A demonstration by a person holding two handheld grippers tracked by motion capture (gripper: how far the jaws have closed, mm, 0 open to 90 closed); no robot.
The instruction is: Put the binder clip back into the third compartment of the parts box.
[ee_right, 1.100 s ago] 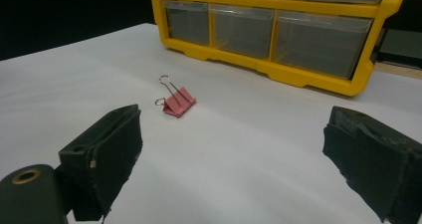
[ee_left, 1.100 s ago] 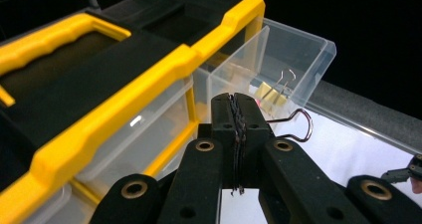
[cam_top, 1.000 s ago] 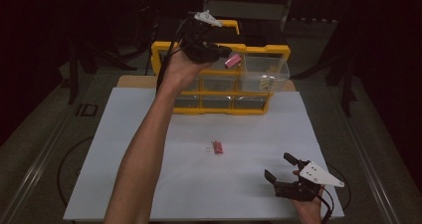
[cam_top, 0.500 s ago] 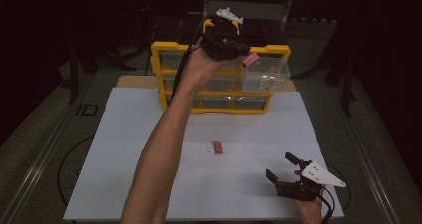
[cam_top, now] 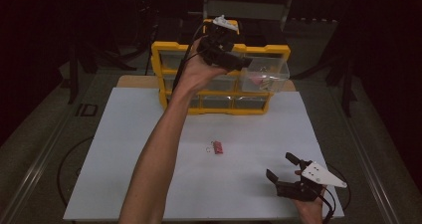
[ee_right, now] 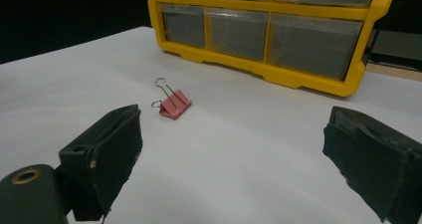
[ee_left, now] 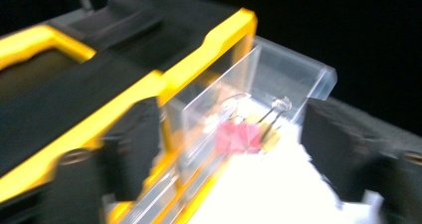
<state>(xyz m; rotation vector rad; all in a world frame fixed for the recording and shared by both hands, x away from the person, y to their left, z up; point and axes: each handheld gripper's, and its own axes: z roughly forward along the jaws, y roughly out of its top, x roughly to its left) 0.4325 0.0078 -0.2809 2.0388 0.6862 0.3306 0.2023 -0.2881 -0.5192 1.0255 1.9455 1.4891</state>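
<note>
1. The yellow drawer organizer [cam_top: 219,92] stands at the far edge of the white tabletop [cam_top: 149,174]. Its upper right clear drawer [cam_top: 266,74] is pulled out toward the person, probably so that things can be dropped in from above.

2. The left gripper [cam_top: 224,55] is raised at the top of the organizer, just beside the open drawer. Its own view looks between its two black fingers [ee_left: 132,144], which stand wide apart with nothing between them. That spread suits a gripper that has just let something go or is about to reach in; which one cannot be told.

3. Inside the drawer lies a pink binder clip [ee_left: 239,134] with its wire handles up, next to what looks like a second, paler clip. The blur hides the details.

4. Another pink binder clip [cam_top: 217,148] lies flat near the middle of the tabletop, well apart from both grippers and from the organizer. It seems to be waiting its turn for sorting.

5. The right gripper [cam_top: 293,176] rests low at the near right of the tabletop. Its fingers [ee_right: 107,149] are spread wide and empty, and they frame the loose clip [ee_right: 174,103] from a distance. This looks like a ready position.
</note>
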